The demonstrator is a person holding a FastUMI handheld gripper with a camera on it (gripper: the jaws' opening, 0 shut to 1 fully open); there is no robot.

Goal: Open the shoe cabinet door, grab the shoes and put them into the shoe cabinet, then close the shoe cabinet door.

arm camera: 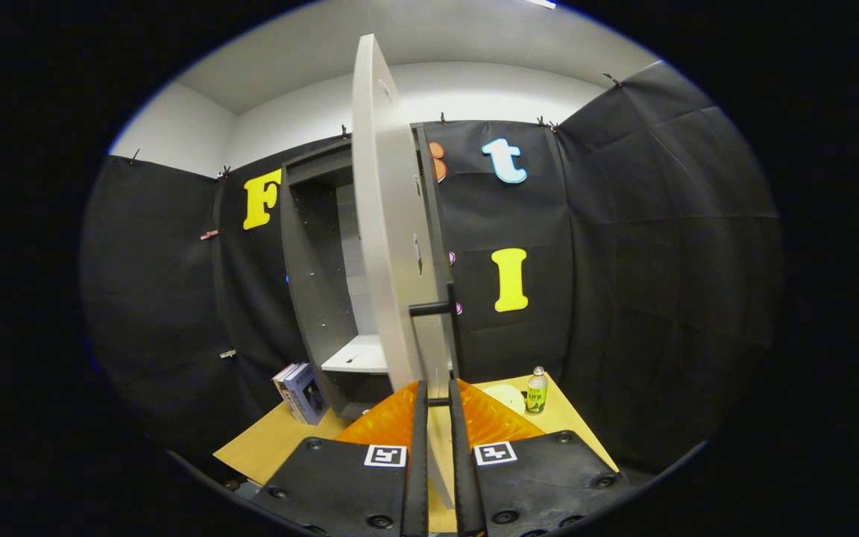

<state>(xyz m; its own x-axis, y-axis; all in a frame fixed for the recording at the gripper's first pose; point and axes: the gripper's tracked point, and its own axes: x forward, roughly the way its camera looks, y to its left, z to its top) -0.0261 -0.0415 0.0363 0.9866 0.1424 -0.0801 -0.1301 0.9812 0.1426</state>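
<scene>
The grey shoe cabinet [315, 283] stands on a wooden table [262, 447] against the booth wall. Its compartment is exposed, with a white shelf [359, 356] low inside. The pale door [392, 246] is swung out toward me and seen almost edge-on. A black bar handle [450, 328] runs down the door's free edge. My gripper [435, 406] sits at the lower end of that handle, its two fingers [418, 447] drawn close with the handle and door edge held between them.
A couple of books [300, 393] lean beside the cabinet's left foot. To the right of the door, a small drink bottle [537, 389] stands on the table next to a pale round object [505, 397]. Black cloth walls close in all sides.
</scene>
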